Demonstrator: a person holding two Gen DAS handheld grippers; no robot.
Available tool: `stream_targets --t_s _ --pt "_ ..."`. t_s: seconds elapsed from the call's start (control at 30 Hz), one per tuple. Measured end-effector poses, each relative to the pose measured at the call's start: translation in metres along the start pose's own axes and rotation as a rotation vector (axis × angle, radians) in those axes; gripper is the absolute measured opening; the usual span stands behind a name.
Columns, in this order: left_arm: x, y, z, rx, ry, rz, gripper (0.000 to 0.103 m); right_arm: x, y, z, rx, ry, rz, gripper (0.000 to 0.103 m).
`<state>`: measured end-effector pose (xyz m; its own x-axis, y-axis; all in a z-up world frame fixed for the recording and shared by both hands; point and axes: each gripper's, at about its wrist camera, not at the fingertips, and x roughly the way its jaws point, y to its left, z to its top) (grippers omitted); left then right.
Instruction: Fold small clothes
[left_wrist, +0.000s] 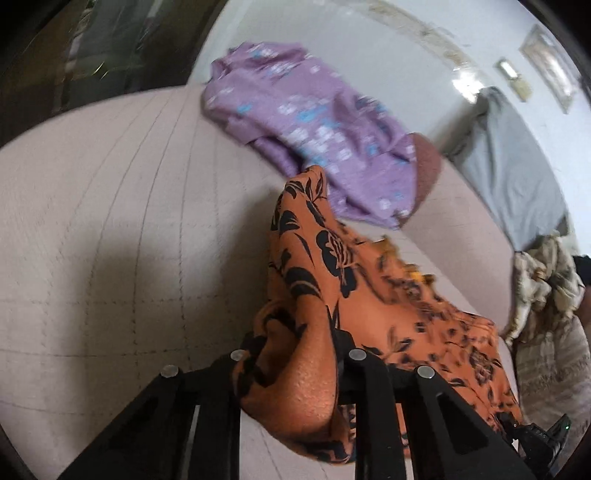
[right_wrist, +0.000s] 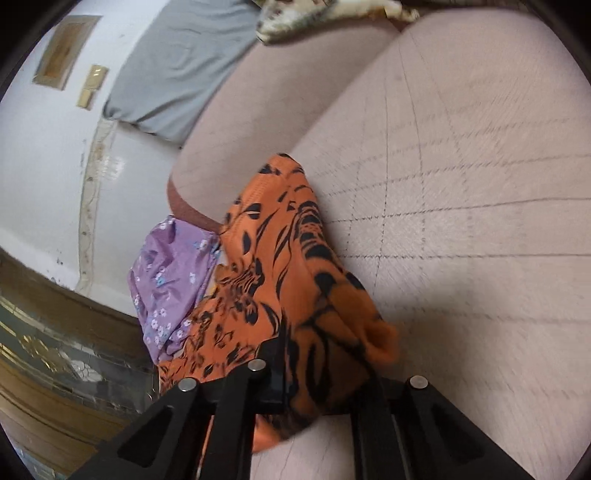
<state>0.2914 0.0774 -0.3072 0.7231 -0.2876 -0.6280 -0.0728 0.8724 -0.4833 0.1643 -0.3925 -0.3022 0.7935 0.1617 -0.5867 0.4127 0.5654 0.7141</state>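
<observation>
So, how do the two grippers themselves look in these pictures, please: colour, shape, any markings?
Both are matt black. The left gripper and right gripper each show angular struts with long cut-out slots and small round silver pins on top. The fingers are flat black blocks. At the lower right edge of the left wrist view sits a dark device with a green light. No cables or sleeves are visible.

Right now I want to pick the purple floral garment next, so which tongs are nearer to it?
Hard to call; probably left. The left tongs grip the orange printed garment with the purple floral garment just beyond it. The right tongs grip the same cloth; purple lies alongside.
</observation>
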Motion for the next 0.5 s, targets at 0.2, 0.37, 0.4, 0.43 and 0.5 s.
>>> stream_targets --t_s 0.2,0.37,0.4,0.43,0.5 --pt "-0.055 -0.005 -0.015 0.056 0.018 -0.016 0.020 -0.077 0.003 -0.019 -0.018 -0.067 0.029 0.000" --pt "-0.045 0.018 -0.038 0.055 0.162 0.087 0.025 -0.112 -0.022 -0.038 -0.016 -0.022 -0.019 0.001" --pt "-0.043 0.023 -0.038 0.025 0.184 0.086 0.026 -0.110 -0.029 -0.039 -0.007 0.003 -0.045 0.004" --pt "-0.045 0.026 -0.036 0.003 0.190 0.078 0.030 -0.108 -0.036 -0.038 0.020 0.022 -0.055 0.004" --pt "-0.057 0.028 -0.031 -0.004 0.151 0.092 0.034 -0.110 -0.042 -0.033 0.064 0.043 -0.002 0.005"
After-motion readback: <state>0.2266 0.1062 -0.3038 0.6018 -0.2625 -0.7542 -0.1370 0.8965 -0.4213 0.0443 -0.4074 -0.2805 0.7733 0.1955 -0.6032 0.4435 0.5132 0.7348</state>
